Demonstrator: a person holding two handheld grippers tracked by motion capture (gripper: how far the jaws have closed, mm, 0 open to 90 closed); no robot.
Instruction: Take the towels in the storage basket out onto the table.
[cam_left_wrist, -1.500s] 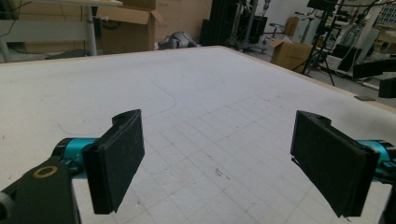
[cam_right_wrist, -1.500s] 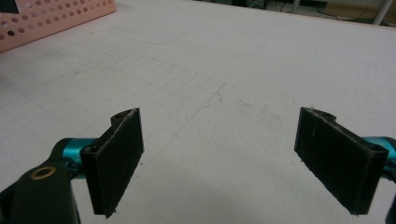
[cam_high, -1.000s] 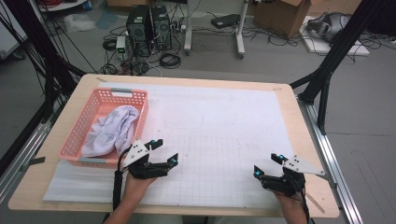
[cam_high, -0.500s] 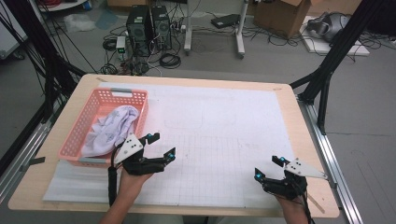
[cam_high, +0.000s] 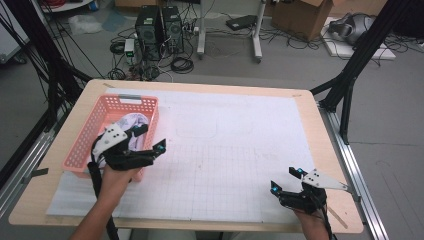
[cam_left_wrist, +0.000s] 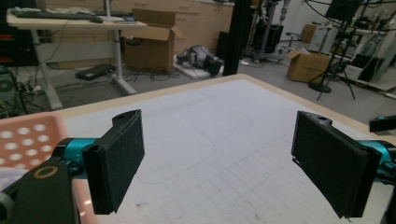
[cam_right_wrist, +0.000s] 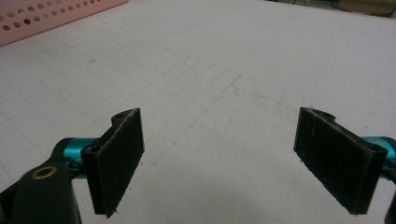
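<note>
A pink plastic basket (cam_high: 86, 135) stands on the left of the table and holds a crumpled white cloth (cam_high: 131, 124). My left gripper (cam_high: 150, 138) hovers open over the basket's near right corner, partly covering the cloth, nothing between its jaws. In the left gripper view the basket's corner (cam_left_wrist: 25, 142) shows at the lower left, and the two black pads (cam_left_wrist: 119, 165) stand wide apart over the white mat. My right gripper (cam_high: 286, 180) rests low near the table's front right edge, open and empty. Its view looks across the mat toward the basket's wall (cam_right_wrist: 51, 16).
A white gridded mat (cam_high: 235, 150) covers most of the wooden table (cam_high: 330, 150). Black frame legs (cam_high: 350, 85) rise at the right, rails run along both sides. On the floor beyond are computer towers (cam_high: 159, 27), cables and cardboard boxes (cam_high: 300, 15).
My left gripper has moved left and away from the person, from the mat's front edge to above the basket's near right corner. The right gripper has barely shifted.
</note>
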